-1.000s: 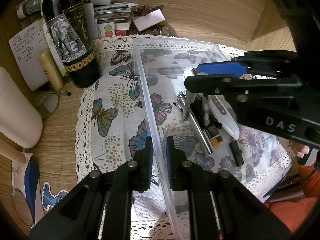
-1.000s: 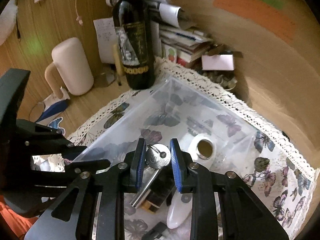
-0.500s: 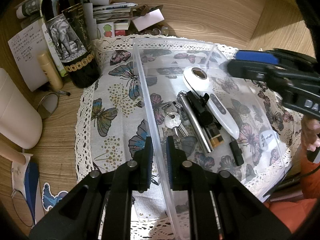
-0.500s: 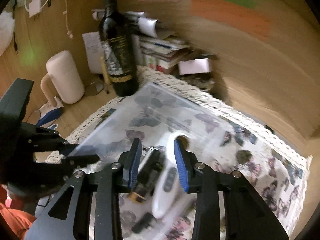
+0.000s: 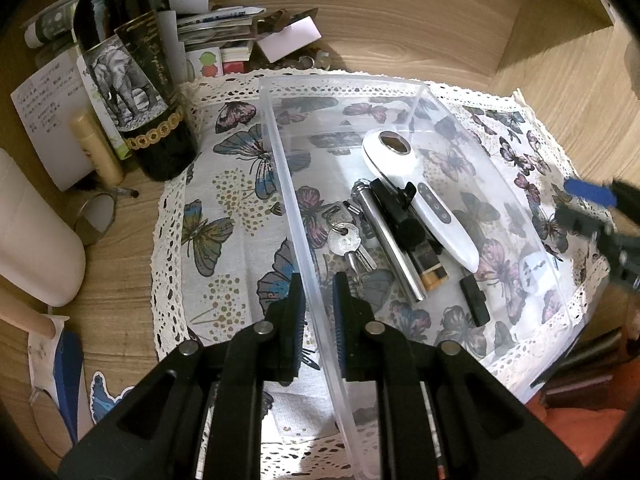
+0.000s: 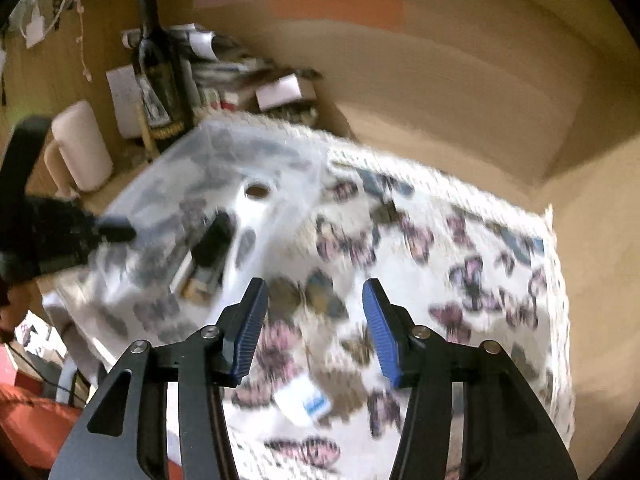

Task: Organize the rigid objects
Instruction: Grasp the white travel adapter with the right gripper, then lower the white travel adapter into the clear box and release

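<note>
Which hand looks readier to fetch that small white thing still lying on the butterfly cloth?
The right. Its gripper is open, empty and right above the small white item, while the left gripper is clamped on the clear bin's wall.

A wooden desk (image 5: pixel 420 20) carries a butterfly-print cloth (image 5: pixel 224 208) and wine bottle (image 5: pixel 132 80).

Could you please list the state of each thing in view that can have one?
Left gripper: shut on the clear bin's wall.
Right gripper: open, empty; its jaws have just been opening.
Clear bin: lidless, upright.
Keys: lying in the bin.
Wine bottle: upright.
</note>
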A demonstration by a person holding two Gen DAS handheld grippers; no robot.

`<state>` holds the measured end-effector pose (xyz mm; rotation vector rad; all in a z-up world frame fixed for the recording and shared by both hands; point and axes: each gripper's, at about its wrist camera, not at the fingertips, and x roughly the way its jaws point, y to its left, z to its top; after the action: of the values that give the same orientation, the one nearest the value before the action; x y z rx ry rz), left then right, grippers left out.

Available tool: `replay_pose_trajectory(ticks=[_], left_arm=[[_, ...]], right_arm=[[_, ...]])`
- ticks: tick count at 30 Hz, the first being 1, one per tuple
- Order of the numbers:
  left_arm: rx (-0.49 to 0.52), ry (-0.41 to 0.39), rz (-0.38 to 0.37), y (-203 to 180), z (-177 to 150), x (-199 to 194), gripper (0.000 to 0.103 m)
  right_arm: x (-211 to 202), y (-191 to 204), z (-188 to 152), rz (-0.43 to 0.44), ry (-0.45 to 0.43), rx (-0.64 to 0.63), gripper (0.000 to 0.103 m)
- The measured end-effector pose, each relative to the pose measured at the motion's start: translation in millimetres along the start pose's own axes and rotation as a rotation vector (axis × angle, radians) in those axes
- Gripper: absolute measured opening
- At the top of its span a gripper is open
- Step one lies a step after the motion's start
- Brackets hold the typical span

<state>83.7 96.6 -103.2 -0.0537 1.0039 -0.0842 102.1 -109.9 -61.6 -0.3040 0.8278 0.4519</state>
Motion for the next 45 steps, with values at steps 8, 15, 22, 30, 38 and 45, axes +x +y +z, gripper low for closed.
replay_pose_trajectory(ticks=[8,15,22,30,38,45], left_arm=[[0.008,-0.006,-0.005,0.7,-1.2,-0.8,0.013],[0.007,-0.008,-0.006,1.3,-1.7,-1.1,0.014],[0.007,-0.008,-0.007,1.4,-1.8,-1.1,0.014],[-0.002,-0.001,-0.006,1.1,-0.3,-1.3,0.014],[-0.010,-0.012,0.000,0.2,-0.1,-4.3,0.014],[-0.019,-0.014,-0.001,0.2,-0.6,-6.2,0.014]], right_arm=[[19.7,-6.1,-43.8,0.045,0.087,0.107,0.046],[48.7,-11.9,-58.3,0.091,0.165,0.168,0.042],[41.1,-18.0,-44.6,0.069,0.111,0.164,0.042],[21.5,-16.8,-4.7,0.025,-0.005,0.071,0.042],[12.3,-4.3,32.6,0.048,-0.104,-0.005,0.042],[20.8,12.3,60.0,0.127,-0.134,-0.041,0.042]])
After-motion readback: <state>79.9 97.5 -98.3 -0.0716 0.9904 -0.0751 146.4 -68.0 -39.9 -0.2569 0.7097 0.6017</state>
